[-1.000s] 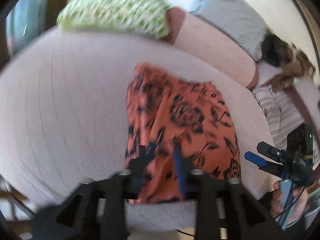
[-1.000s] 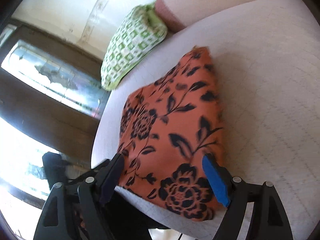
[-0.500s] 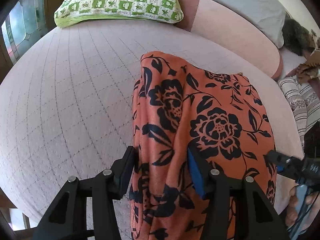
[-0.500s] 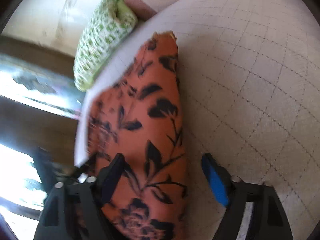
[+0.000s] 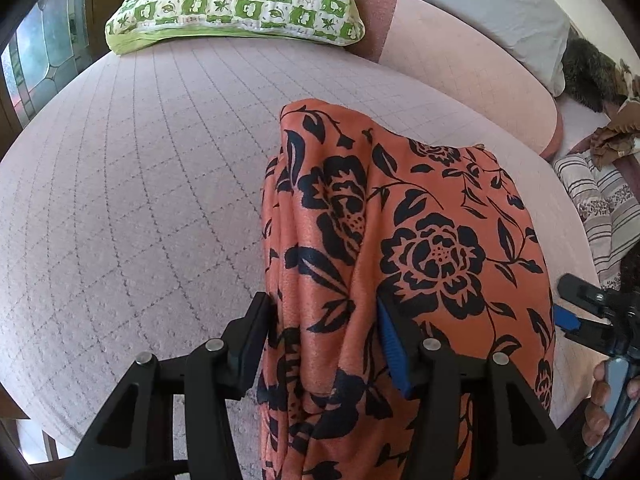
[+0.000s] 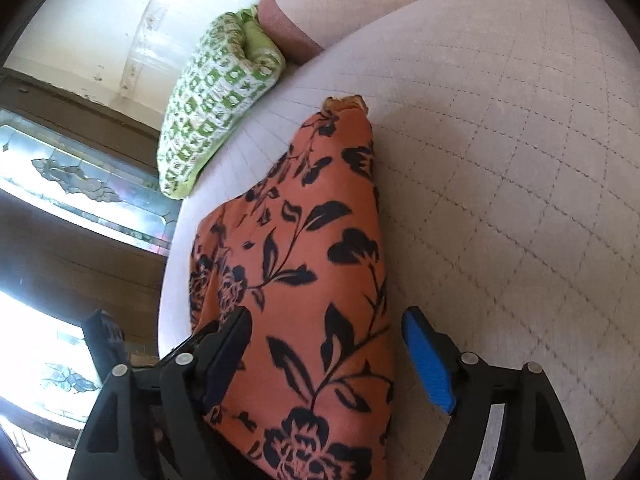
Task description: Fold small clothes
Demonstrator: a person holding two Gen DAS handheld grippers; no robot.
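An orange cloth with a black flower print (image 5: 432, 240) lies lengthwise on the pale quilted bed (image 5: 140, 200), and its near end hangs over the front edge. My left gripper (image 5: 324, 328) straddles a loose raised fold at the cloth's left side; its jaws have widened and do not pinch the fold. In the right wrist view the same cloth (image 6: 320, 248) runs between the fingers of my right gripper (image 6: 328, 340). That gripper is wide open, with a gap beside its blue pad (image 6: 428, 364). The right gripper (image 5: 568, 300) also shows at the cloth's right edge, in a hand.
A green-and-white checked pillow (image 5: 240, 4) lies at the far end of the bed, with a pink bolster (image 5: 472, 68) and a grey pillow (image 5: 492, 4) beside it. Striped cloth (image 5: 600, 204) is heaped to the right. A window (image 6: 80, 184) is beyond the bed's left edge.
Both grippers have come down and closer over the cloth's near end. The left jaws have opened wider around the fold. The cloth has settled onto the bed in a narrower shape.
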